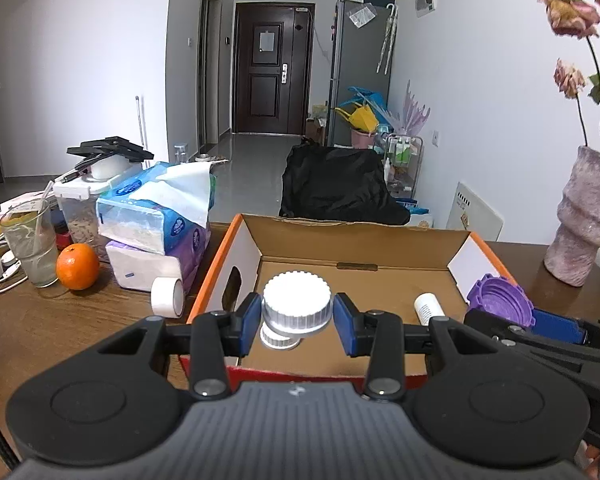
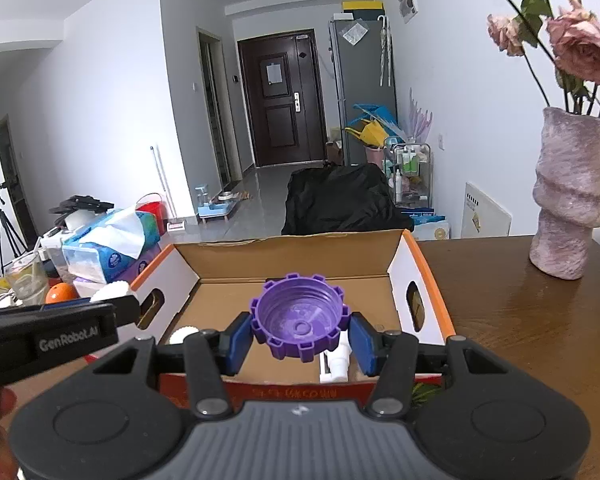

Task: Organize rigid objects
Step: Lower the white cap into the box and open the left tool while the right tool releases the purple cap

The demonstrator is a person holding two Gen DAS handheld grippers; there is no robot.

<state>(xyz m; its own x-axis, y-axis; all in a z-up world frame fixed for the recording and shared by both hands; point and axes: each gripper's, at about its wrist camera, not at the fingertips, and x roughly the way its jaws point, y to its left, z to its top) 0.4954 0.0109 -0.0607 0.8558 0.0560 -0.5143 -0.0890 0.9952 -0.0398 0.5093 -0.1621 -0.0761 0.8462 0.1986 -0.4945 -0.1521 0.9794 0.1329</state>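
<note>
While my left gripper (image 1: 296, 314) clamped the white cap (image 1: 297, 300) and my right gripper (image 2: 300, 338) the purple cap (image 2: 299, 322) above the cardboard box (image 2: 428, 288) at centre frame, I feared a weak pinch on ribbed rims could let either roll out past the low front wall.

Both fisheye views look forward and slightly downward along their own jaws, close above the near edge of the open cardboard box (image 1: 352, 248) on the counter (image 1: 60, 320) (left camera beside right), sharing the box, the far door (image 2: 282, 96) and the vase (image 2: 568, 196).
</note>
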